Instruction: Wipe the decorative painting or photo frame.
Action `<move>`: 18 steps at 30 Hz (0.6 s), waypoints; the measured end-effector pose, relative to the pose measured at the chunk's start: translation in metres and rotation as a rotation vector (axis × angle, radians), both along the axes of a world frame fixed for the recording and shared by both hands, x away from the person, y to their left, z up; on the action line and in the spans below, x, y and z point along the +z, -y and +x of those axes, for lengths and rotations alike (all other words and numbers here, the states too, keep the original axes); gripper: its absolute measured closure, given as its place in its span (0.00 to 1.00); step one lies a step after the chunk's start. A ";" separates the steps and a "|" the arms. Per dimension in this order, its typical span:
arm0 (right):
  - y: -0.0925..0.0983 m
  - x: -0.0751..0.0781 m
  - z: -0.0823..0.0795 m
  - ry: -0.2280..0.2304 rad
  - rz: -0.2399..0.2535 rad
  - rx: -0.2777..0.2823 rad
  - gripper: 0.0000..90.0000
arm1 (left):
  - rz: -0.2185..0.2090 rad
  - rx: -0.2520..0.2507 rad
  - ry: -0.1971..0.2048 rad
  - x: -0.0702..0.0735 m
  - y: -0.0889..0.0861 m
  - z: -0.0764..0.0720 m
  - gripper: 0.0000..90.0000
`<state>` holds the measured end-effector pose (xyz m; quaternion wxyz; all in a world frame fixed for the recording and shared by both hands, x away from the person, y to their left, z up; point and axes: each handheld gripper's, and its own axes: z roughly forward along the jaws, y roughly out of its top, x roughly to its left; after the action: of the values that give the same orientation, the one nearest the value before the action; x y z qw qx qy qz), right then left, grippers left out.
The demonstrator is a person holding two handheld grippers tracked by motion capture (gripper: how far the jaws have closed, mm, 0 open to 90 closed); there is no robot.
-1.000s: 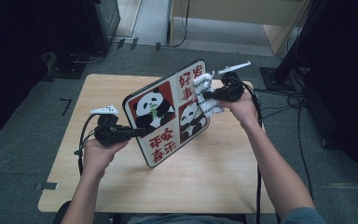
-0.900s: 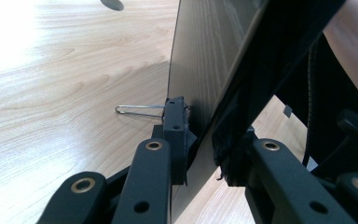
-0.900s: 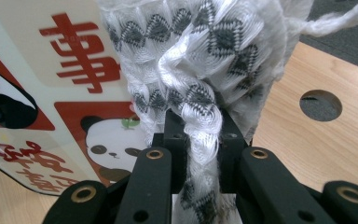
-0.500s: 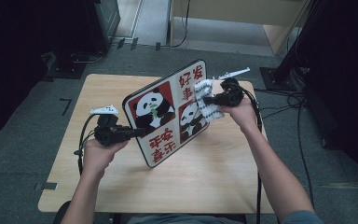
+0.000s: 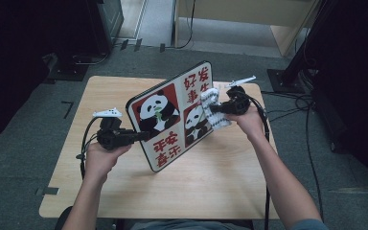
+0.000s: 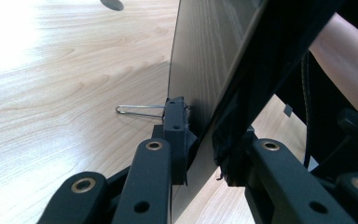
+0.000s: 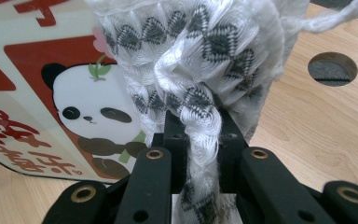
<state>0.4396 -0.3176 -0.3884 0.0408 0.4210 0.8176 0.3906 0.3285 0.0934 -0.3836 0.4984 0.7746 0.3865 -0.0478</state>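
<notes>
A square board (image 5: 172, 115) printed with pandas and red characters stands tilted on one edge over the wooden table (image 5: 230, 177). My left gripper (image 5: 141, 135) is shut on its left edge; in the left gripper view the jaws (image 6: 205, 140) clamp the thin board (image 6: 205, 56), dark back side facing that camera. My right gripper (image 5: 214, 109) is shut on a white cloth (image 5: 215, 103) with a grey diamond pattern and presses it against the board's right side. Up close, a bunched fold of the cloth (image 7: 200, 60) sits pinched in the right gripper (image 7: 200, 135), beside the panda picture (image 7: 51, 93).
The table has a round cable hole (image 7: 332, 68) near its far right corner. A thin wire loop (image 6: 135, 110) sticks out by the left jaw. Grey carpet surrounds the table, with cables (image 5: 292, 103) on the floor at the right and dark furniture (image 5: 38, 38) behind.
The right gripper has slid the cloth a little down the board's face, toward the person. The left gripper and the board have stayed still.
</notes>
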 end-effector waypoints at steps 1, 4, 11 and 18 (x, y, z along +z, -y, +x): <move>0.000 -0.001 -0.001 -0.007 0.003 -0.003 0.89 | 0.000 0.000 0.000 0.000 0.000 0.000 0.85; 0.001 -0.006 -0.001 -0.008 -0.002 -0.001 0.89 | 0.000 -0.001 0.001 0.000 0.000 0.000 0.85; 0.002 -0.016 -0.003 -0.031 -0.009 -0.005 0.89 | 0.001 -0.004 0.002 0.000 0.000 0.000 0.85; 0.003 -0.026 -0.005 -0.030 -0.013 -0.012 0.89 | 0.001 -0.005 0.003 0.000 -0.001 0.000 0.85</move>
<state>0.4343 -0.3207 -0.4141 0.0336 0.4316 0.8180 0.3787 0.3289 0.0939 -0.3836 0.4983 0.7760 0.3837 -0.0478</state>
